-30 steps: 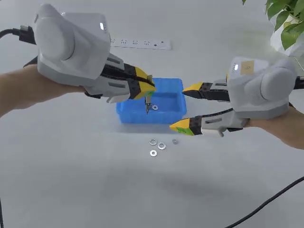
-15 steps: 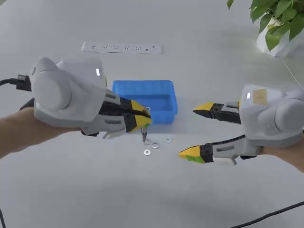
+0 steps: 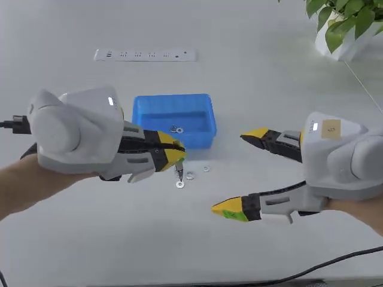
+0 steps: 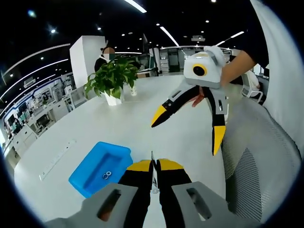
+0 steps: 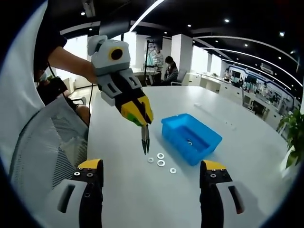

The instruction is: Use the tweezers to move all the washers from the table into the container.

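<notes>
My left gripper (image 3: 173, 154) clasps the tweezers (image 3: 178, 171), tips beside the washers (image 3: 190, 176); my right gripper (image 3: 229, 173) gapes released.

Strip lights (image 5: 147, 13) are glowing over an open office; a potted plant (image 3: 341, 15) and power strip (image 3: 145, 55) are sitting on the white surface (image 3: 269, 78), with a mesh chair (image 5: 59, 130) standing beside it.

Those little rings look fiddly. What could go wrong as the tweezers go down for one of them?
The washers lie flat and close together on the table, so the tweezers in the left gripper might knock a neighbour away. A thin washer could also slip from the tips and fall short of the blue container.
</notes>
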